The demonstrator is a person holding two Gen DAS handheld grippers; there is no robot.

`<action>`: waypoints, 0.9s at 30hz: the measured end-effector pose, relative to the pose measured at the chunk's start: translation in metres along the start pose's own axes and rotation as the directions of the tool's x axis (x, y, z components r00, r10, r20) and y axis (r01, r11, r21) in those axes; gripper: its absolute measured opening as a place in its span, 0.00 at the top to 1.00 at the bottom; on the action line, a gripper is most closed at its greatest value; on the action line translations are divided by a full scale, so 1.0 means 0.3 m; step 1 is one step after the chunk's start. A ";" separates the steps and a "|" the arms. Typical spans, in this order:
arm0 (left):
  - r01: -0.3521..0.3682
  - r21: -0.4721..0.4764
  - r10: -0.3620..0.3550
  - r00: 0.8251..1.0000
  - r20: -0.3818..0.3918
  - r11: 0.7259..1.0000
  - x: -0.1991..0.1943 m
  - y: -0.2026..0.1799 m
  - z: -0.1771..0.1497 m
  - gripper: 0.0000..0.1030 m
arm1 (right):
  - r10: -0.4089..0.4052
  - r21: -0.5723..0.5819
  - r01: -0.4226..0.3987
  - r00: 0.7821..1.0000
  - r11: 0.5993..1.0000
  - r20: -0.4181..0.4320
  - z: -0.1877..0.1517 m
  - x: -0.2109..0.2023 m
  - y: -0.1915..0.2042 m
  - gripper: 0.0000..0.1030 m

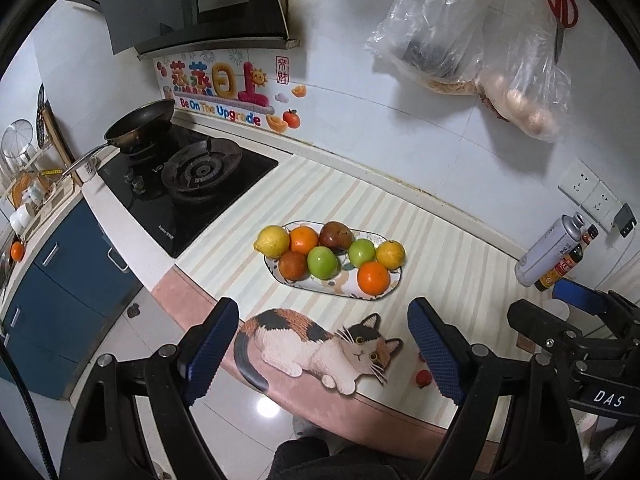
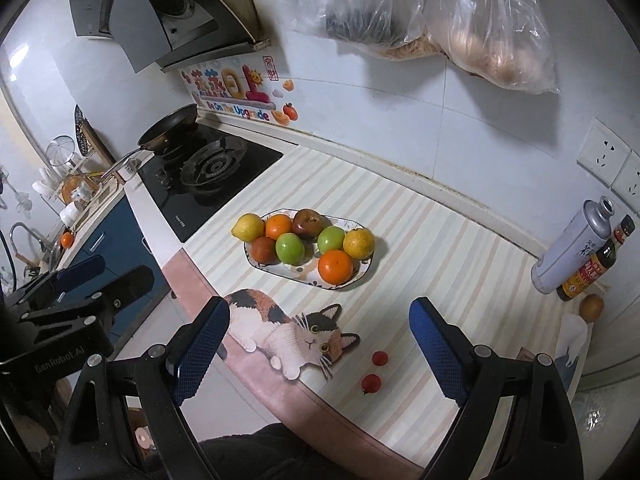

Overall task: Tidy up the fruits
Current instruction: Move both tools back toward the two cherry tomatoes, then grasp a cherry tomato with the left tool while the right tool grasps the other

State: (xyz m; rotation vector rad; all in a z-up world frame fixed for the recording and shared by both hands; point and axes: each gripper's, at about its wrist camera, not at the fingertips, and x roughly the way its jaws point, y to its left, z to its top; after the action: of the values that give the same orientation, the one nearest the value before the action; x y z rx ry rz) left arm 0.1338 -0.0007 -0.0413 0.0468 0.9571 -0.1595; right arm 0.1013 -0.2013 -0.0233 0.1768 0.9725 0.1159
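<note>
An oval patterned plate [image 1: 394,280] [image 2: 362,274] sits mid-counter holding several fruits: a lemon [image 1: 272,241] [image 2: 248,227], oranges [image 1: 373,278] [image 2: 335,266], green apples [image 1: 322,262] [image 2: 290,247] and dark red-brown fruits [image 1: 335,235] [image 2: 307,223]. Two small red fruits [image 2: 371,383] [image 2: 379,358] lie on the counter near the front edge; one shows in the left wrist view [image 1: 423,378]. A brown round fruit [image 2: 591,306] lies at the far right. My left gripper [image 1: 324,346] and right gripper [image 2: 318,346] are both open and empty, held back from the plate.
A gas stove [image 1: 192,192] with a pan [image 1: 140,122] is at the left. A cat-shaped mat [image 1: 320,344] lies at the counter's front edge. A canister [image 2: 572,248] and sauce bottles [image 2: 592,268] stand at the right. Plastic bags [image 2: 440,12] and scissors [image 1: 560,12] hang on the wall.
</note>
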 end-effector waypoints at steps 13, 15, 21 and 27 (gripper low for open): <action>-0.021 0.024 0.021 1.000 -0.022 1.000 0.053 -0.017 -0.007 0.00 | 0.045 0.160 -0.029 0.994 0.987 -0.098 -0.051 0.163 -0.156 0.05; -0.039 0.034 0.040 0.998 -0.042 0.999 0.103 -0.028 -0.008 0.00 | 0.042 0.201 -0.009 0.986 0.980 -0.162 -0.096 0.259 -0.217 0.05; -0.101 0.113 0.117 0.983 -0.142 0.988 0.313 -0.092 -0.049 0.00 | 0.015 0.272 0.079 0.944 0.959 -0.328 -0.276 0.539 -0.362 0.06; -0.118 0.234 0.181 0.946 -0.270 0.965 0.546 -0.180 -0.133 0.00 | 0.084 0.330 0.076 0.891 0.941 -0.446 -0.437 0.780 -0.410 0.37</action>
State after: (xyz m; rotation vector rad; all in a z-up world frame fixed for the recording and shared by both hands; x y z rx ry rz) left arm 0.1855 -0.0684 -0.1965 0.3513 1.2218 -0.1160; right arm 0.1254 -0.2677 -0.3098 0.4876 1.4622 -0.0121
